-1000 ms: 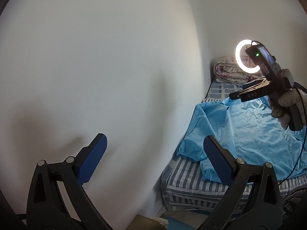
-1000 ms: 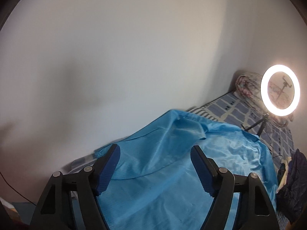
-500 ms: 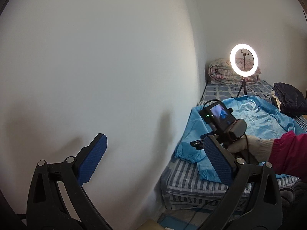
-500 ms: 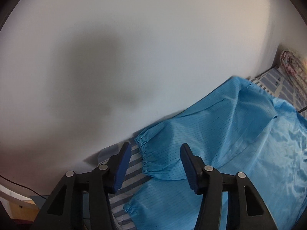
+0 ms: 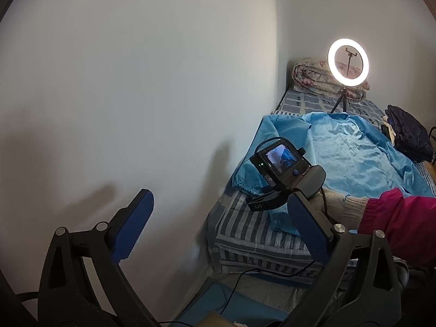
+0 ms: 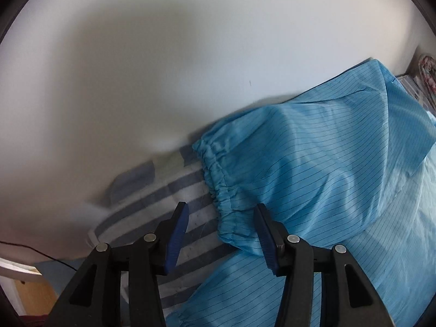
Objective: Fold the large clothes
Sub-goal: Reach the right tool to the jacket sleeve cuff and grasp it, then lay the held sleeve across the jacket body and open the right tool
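A large light-blue striped garment (image 5: 351, 152) lies spread on a bed with a blue-and-white striped sheet (image 5: 245, 234). My left gripper (image 5: 218, 229) is open and empty, held off the bed's near corner by the wall. My right gripper (image 6: 222, 234) is open, low over the bed, with the elastic cuff (image 6: 215, 179) of the near sleeve (image 6: 313, 158) just ahead between its fingertips, not gripped. In the left wrist view the right gripper body (image 5: 283, 169) hovers over that sleeve, held by a gloved hand with a pink sleeve.
A lit ring light on a tripod (image 5: 348, 61) stands on the bed's far end before a rolled floral quilt (image 5: 313, 77). A dark bundle of clothes (image 5: 408, 133) lies at the bed's right edge. The white wall (image 5: 136, 95) runs along the left. A black cable (image 5: 245, 280) trails below the bed.
My right gripper has moved down and forward to the sleeve cuff, and its jaws have narrowed somewhat. My left gripper has stayed almost still.
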{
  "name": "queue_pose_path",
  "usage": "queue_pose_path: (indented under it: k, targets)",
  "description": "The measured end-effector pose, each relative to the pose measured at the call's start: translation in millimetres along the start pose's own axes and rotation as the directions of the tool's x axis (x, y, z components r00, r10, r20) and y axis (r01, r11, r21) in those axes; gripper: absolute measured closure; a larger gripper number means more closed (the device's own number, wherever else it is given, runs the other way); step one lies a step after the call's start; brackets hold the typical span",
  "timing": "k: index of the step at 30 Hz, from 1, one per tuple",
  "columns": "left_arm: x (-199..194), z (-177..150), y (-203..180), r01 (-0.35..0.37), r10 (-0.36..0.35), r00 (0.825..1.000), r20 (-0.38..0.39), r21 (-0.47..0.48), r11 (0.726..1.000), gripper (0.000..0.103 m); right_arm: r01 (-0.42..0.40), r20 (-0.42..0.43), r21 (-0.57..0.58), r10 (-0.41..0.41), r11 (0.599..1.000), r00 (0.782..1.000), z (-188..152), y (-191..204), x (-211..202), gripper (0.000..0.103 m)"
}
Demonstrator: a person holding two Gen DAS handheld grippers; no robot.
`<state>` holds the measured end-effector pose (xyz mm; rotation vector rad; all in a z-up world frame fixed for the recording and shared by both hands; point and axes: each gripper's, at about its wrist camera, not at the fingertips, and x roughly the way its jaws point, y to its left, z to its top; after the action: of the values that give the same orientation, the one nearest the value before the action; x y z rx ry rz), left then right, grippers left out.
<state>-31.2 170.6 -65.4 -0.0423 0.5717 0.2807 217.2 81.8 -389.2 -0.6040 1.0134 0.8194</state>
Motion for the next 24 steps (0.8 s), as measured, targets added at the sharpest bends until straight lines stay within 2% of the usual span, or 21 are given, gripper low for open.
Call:
queue_pose_path:
  k: [2,5,6,9,12,16,19,22,24]
  targets:
    - [4,-2,-4,0.007,-0.007,1.0,-0.009,0.003,1.0,0.002,0.013,-0.009,-0.023,-0.013,1.0,1.0,-2,2,4,0.054]
    - [10,-3,-9,0.011,-0.011,1.0,-0.02,0.013,1.0,0.002,0.014,-0.005,-0.018,-0.014,1.0,1.0,-3,0,4,0.075]
    - [12,-3,-10,0.012,-0.012,1.0,-0.022,0.013,1.0,0.002,0.003,0.002,-0.005,-0.003,1.0,1.0,-4,-2,2,0.084]
    - [16,-1,-11,0.018,-0.017,1.0,-0.026,0.005,1.0,0.002,-0.054,0.036,0.049,0.052,0.997,0.998,-3,-19,1,0.092]
    - [20,-1,-13,0.032,-0.032,0.999,-0.028,-0.001,0.999,0.002,-0.122,0.104,0.093,0.112,0.988,0.988,-8,-37,-25,0.093]
    - [25,-2,-20,0.051,-0.052,0.998,-0.026,-0.009,0.999,0.002,-0.168,0.163,0.115,0.149,0.979,0.975,-27,-64,-59,0.094]
    - [35,-3,-25,0.094,-0.096,0.994,-0.043,-0.046,0.995,0.002,-0.188,0.174,0.09,0.17,0.978,0.97,-43,-79,-77,0.094]
    - [51,-3,-28,0.121,-0.128,0.989,-0.07,-0.091,0.988,0.002,-0.169,0.151,0.071,0.157,0.983,0.976,-58,-78,-85,0.094]
    - [65,-5,-31,0.165,-0.179,0.979,-0.1,-0.132,0.977,0.003,-0.154,0.134,0.067,0.144,0.986,0.98,-66,-78,-82,0.094]
